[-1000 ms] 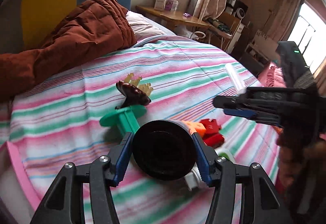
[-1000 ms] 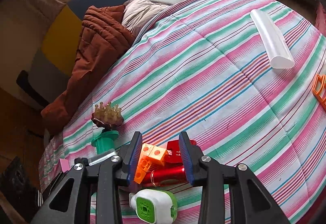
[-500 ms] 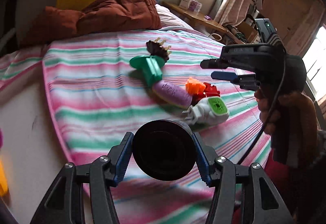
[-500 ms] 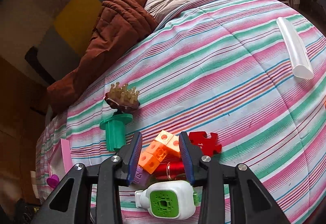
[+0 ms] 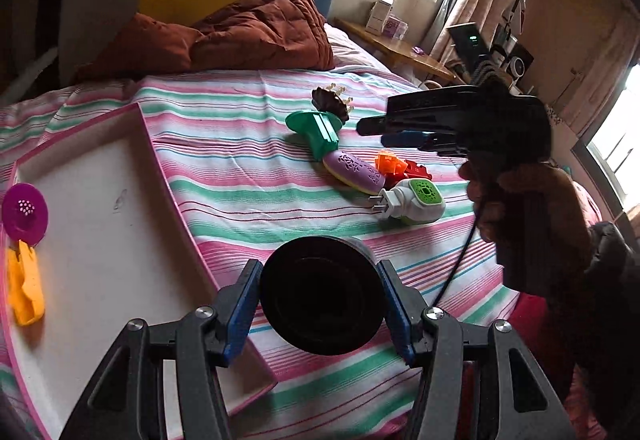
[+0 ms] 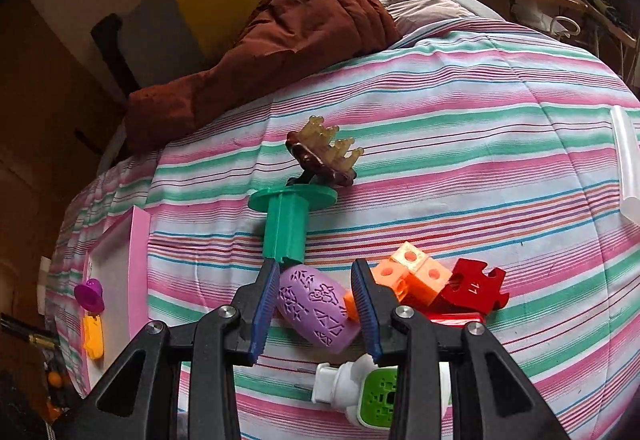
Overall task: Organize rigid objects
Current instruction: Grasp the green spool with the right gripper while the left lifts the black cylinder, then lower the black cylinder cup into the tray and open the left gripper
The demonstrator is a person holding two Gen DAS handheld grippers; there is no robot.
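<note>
L gripper clamps round black cap w/ blue pads; R gripper open, straddling embossed purple roller.

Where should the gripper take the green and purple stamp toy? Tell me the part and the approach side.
Grip the purple barrel, across its rounded sides, coming down from above. It lies flat on the bedspread with both sides free, and the right gripper already straddles it, open. The green flange leans against the brown brush; orange blocks crowd one side.
</note>
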